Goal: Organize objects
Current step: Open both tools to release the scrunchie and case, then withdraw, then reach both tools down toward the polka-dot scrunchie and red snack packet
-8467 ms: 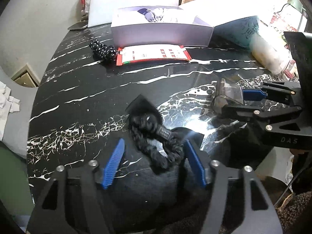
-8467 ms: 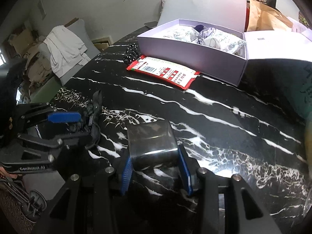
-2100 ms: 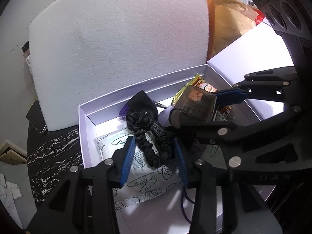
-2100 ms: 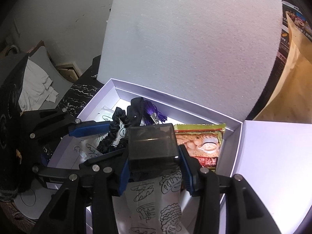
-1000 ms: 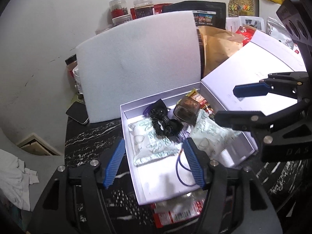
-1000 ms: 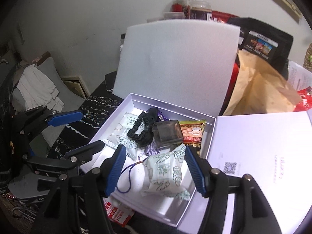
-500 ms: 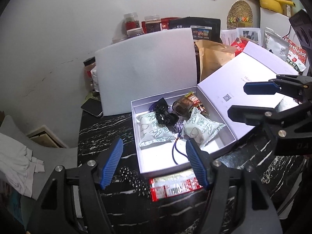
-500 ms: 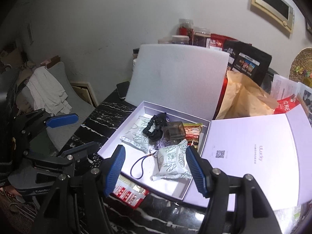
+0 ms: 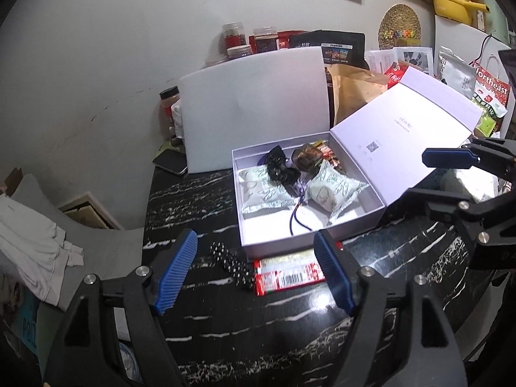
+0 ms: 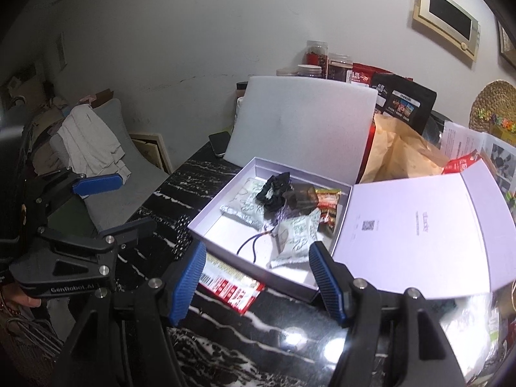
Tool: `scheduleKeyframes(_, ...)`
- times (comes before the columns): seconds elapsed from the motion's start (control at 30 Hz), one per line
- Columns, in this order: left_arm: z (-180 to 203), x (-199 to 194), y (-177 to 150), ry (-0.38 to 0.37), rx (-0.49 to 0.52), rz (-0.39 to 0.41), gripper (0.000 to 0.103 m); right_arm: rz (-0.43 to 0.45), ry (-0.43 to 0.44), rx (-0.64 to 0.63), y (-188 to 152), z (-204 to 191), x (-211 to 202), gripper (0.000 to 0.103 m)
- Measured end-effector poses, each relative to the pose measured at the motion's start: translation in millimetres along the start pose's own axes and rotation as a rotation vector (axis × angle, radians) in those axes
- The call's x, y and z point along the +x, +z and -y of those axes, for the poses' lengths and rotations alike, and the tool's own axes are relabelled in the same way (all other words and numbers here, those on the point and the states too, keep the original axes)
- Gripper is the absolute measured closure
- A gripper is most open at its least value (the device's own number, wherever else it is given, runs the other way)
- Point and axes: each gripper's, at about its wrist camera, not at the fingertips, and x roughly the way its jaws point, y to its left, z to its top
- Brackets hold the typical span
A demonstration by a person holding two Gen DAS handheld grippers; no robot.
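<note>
An open white box (image 9: 309, 245) sits on the black marble table (image 9: 258, 332). Inside lie a black scrunchie (image 9: 280, 169), a dark see-through case (image 9: 304, 159) and two pale green snack packets (image 9: 261, 190). A red packet (image 9: 290, 275) and a black dotted band (image 9: 230, 266) lie on the table in front of the box. My left gripper (image 9: 256, 272) hovers over the table short of the box, its jaws opening with nothing held between them. My right gripper (image 10: 258, 280) is open and empty, also back from the box (image 10: 219, 206), with the scrunchie (image 10: 274, 190) and the case (image 10: 300, 198) beyond it.
The box lid (image 9: 403, 138) lies folded open to the right. A white foam sheet (image 9: 254, 109) stands behind the box, with a phone (image 9: 171, 163) at its left, and jars, a brown paper bag (image 9: 354, 93) and snack bags behind. A grey seat with white cloth (image 10: 90, 142) is left of the table.
Both grippers have let go of the scrunchie and the case inside the box and drawn back and upward. The box now looks smaller and farther, and the left jaws stand wider.
</note>
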Motion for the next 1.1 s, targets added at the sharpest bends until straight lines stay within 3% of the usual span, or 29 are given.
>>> scheduleKeyframes(0.53,-13,11,-46,-0.001,-0.058,-0.07,0.028,-0.057,0.049,-0.007,-40,-19,15,0.036)
scheduleKeyframes(1.1,-28,67,-68,-0.039,-0.106,-0.123,0.028,-0.138,0.088,-0.016,-64,-29,69,0.036)
